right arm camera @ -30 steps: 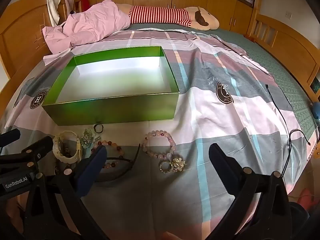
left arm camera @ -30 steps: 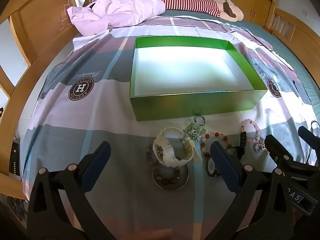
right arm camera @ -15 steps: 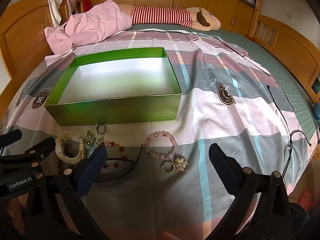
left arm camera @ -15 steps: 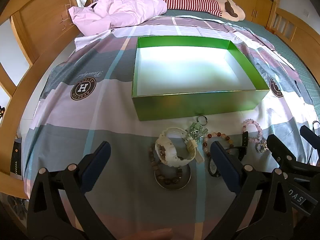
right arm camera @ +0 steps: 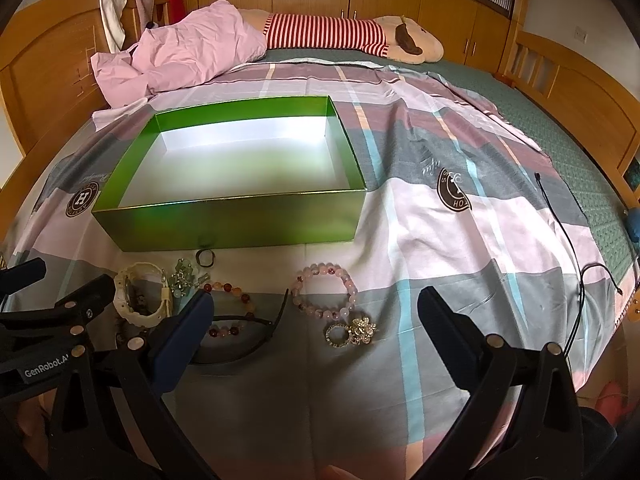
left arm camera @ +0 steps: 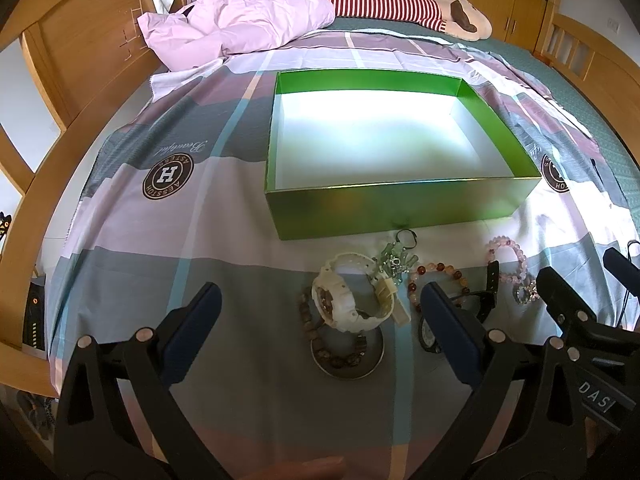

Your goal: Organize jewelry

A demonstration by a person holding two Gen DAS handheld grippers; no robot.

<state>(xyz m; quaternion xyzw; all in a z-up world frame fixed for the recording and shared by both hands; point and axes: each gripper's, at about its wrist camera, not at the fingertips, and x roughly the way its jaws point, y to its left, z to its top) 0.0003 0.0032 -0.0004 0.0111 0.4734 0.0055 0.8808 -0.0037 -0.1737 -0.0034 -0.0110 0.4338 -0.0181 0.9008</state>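
An empty green box (left arm camera: 400, 210) with a white inside sits on the bed; it also shows in the right wrist view (right arm camera: 240, 220). In front of it lies jewelry: a white watch (left arm camera: 344, 300), a brown bead bracelet on a round silver tin (left arm camera: 348, 354), a green charm keyring (left arm camera: 394, 262), an amber bead bracelet (left arm camera: 438, 270), a black watch (left arm camera: 486, 300), a pink bead bracelet (right arm camera: 326, 292) and a sparkly brooch (right arm camera: 352, 330). My left gripper (left arm camera: 320, 312) is open above the white watch. My right gripper (right arm camera: 316, 316) is open above the pink bracelet.
The jewelry lies on a plaid bedsheet (left arm camera: 160, 240). A pink blanket (left arm camera: 240, 20) and a striped plush toy (left arm camera: 400, 4) lie at the far end. Wooden bed rails (right arm camera: 580, 92) run along both sides. A black cable (right arm camera: 560, 216) lies at the right.
Both grippers have drifted slightly forward and right over the jewelry. Nothing was picked up; both stay open.
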